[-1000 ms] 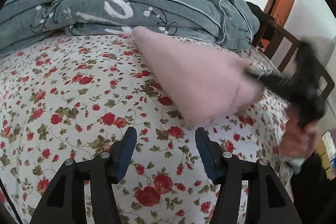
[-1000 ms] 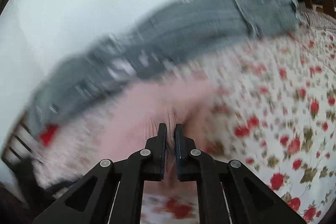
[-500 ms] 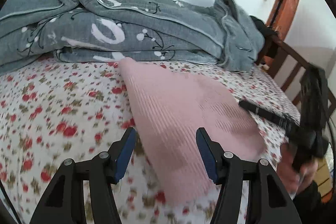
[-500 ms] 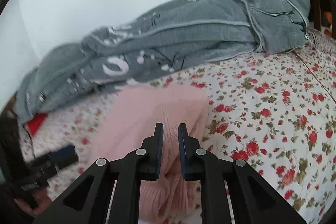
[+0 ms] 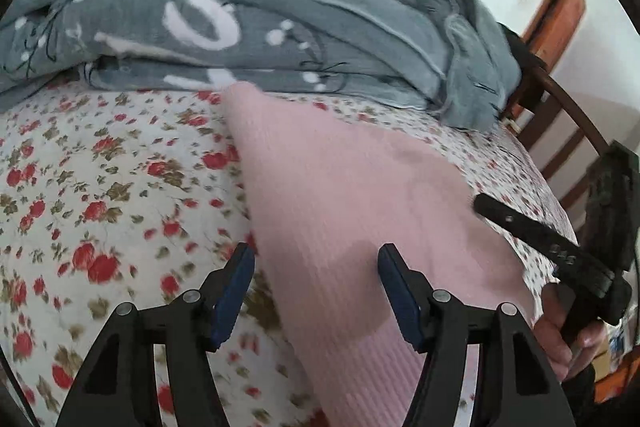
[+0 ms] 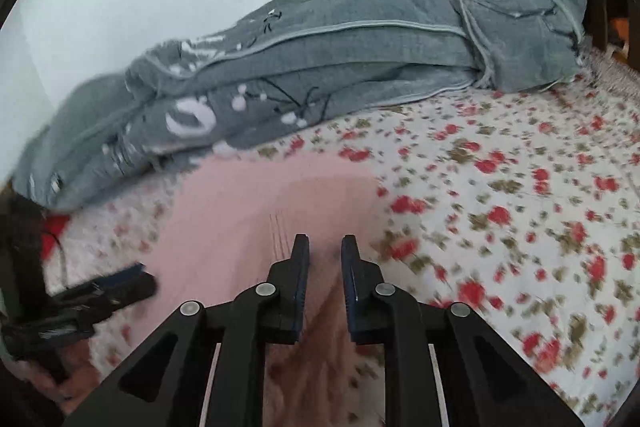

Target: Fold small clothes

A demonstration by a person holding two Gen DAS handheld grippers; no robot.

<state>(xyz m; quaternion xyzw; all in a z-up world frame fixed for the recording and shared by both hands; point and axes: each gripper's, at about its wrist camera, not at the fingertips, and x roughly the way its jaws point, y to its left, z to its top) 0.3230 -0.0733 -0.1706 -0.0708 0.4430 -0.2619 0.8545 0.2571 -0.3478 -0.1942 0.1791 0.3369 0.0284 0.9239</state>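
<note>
A pink ribbed knit garment [image 5: 352, 195] lies flat on the flowered bedsheet [image 5: 100, 187]. My left gripper [image 5: 316, 263] hovers over its near left edge. Its jaws are opening and hold nothing; the left fingertip is over the sheet and the right one over the cloth. In the right wrist view my right gripper [image 6: 325, 247] hangs just above the pink garment [image 6: 248, 219]. Its jaws are opening by a narrow gap, and the pads do not press on the cloth. The right gripper's black finger [image 5: 524, 227] and the hand holding it show at the garment's right edge.
A rumpled grey blanket [image 5: 248, 39] with white patterns lies along the back of the bed against a white wall. A wooden bed frame [image 5: 560, 115] and an orange-brown door [image 5: 560, 7] stand at the right. The left gripper [image 6: 104, 291] shows low on the left in the right wrist view.
The pink garment, first lifted in the shut right gripper, now lies spread on the sheet. The right jaws have parted. My left gripper has moved across the bed onto the garment's edge.
</note>
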